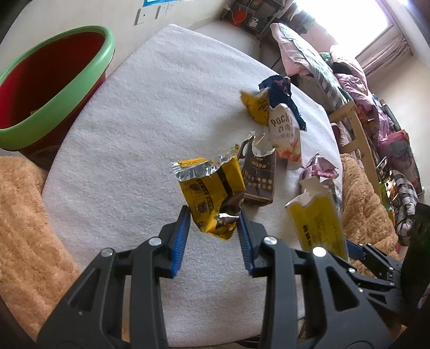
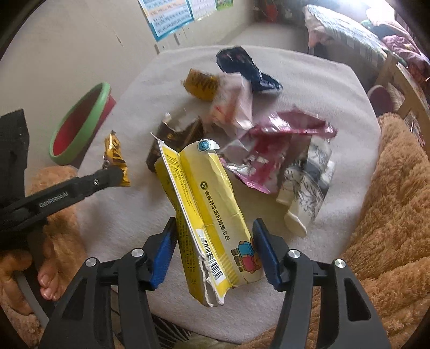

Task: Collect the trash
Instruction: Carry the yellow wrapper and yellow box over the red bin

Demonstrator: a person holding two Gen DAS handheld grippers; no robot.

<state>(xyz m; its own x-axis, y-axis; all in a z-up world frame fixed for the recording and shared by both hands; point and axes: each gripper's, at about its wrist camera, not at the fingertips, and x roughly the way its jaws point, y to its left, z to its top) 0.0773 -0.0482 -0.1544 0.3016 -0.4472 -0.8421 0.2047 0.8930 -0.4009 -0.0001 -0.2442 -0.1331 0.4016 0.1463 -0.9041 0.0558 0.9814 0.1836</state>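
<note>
A red bin (image 1: 40, 88) has a green rim. The yellow wrapper (image 1: 212, 193) has silver foil inside; the yellow-and-white carton (image 2: 215, 214) bears a barcode.

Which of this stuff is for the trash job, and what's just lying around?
Job:
- yellow wrapper, in left gripper
- yellow box, in right gripper
- brown carton
- Pocky bag
- pink wrapper
- bin

Not:
- poster
- bedding

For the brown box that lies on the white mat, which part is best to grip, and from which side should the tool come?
Probably the brown box is best gripped across its two long side walls, near the middle, with the tool coming down from above. It lies flat on the white mat, so its broad printed face looks up, and its far end is torn open and would likely crumple. A white Pocky bag crowds that torn end.
</note>
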